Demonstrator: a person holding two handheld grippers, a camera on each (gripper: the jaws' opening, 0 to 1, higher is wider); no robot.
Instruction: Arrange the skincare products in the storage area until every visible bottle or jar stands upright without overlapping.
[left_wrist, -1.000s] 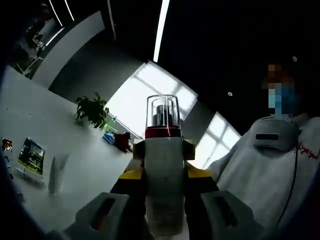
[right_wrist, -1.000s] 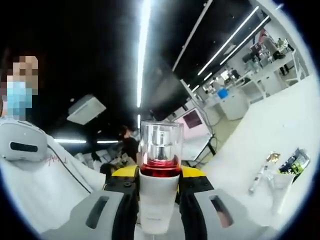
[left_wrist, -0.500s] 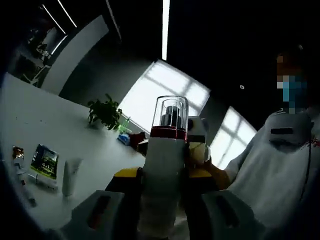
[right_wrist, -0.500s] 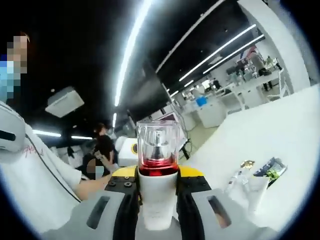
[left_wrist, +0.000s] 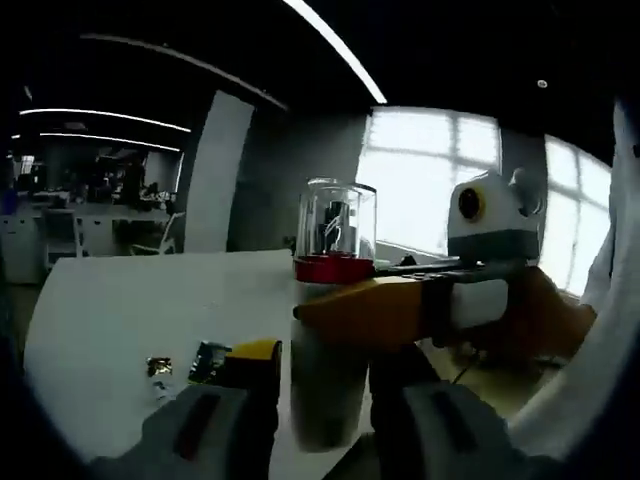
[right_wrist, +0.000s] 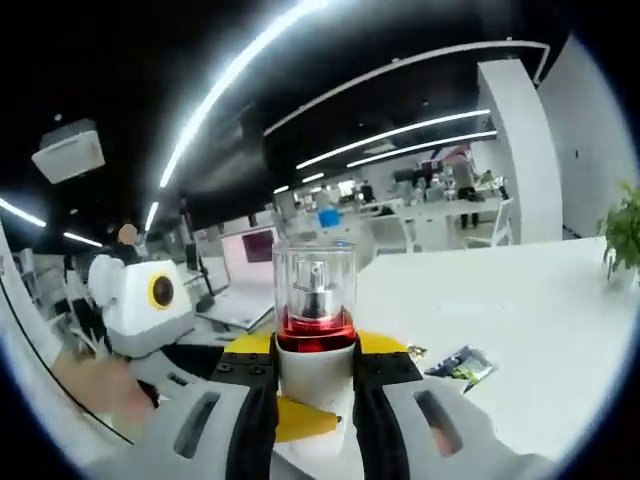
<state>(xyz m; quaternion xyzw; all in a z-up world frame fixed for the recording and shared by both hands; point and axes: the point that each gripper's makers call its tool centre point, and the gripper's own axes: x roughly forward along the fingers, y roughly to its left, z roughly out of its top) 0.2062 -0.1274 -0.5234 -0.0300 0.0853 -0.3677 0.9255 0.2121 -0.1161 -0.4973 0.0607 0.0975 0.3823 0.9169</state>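
Note:
My left gripper (left_wrist: 322, 405) is shut on a white bottle (left_wrist: 325, 385) with a red collar and a clear cap, held cap-forward above the white table (left_wrist: 120, 300). An orange finger (left_wrist: 400, 310) of the right gripper reaches in from the right and crosses this bottle just below the collar. My right gripper (right_wrist: 315, 400) is shut on a matching white bottle (right_wrist: 316, 365) with a red collar and clear cap. A yellow part (right_wrist: 300, 420) shows low beside that bottle.
A small sachet (left_wrist: 158, 367) and a green-black packet (left_wrist: 208, 360) lie on the table; the packet (right_wrist: 462, 362) lies right of the held bottle. A potted plant (right_wrist: 625, 225) stands far right. A person's hand (right_wrist: 95, 385) shows lower left. Desks stand behind.
Both cameras have swung down from the ceiling toward the table and room. The two grippers have come close together, and the right gripper's finger now crosses the left bottle.

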